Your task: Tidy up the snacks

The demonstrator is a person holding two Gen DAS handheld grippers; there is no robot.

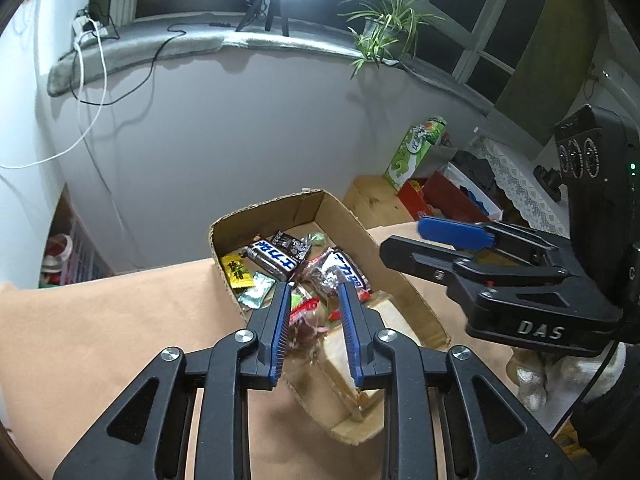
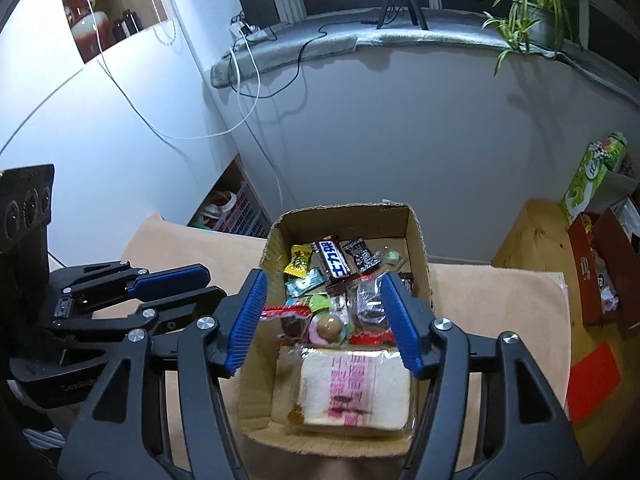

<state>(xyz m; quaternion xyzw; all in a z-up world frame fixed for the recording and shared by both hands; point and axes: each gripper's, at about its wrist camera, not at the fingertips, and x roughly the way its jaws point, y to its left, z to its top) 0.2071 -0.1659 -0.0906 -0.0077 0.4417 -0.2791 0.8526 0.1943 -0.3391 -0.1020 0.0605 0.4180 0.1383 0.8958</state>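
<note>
The snacks (image 2: 340,292) lie in the cardboard box (image 2: 420,240) on the tan surface (image 2: 500,300), below and beyond both grippers. Right gripper (image 2: 322,284) fingers stand wide, empty; left gripper (image 1: 314,292) fingers narrower, empty.

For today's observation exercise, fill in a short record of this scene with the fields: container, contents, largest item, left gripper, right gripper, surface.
container: open cardboard box, on the table
contents: mixed wrapped snacks, among them a dark bar with a blue and white label and a yellow packet
largest item: wrapped bread slice, at the box's near end
left gripper: left gripper open, nothing held, above the box
right gripper: right gripper open, nothing held, above the box
surface: tan table cover
</note>
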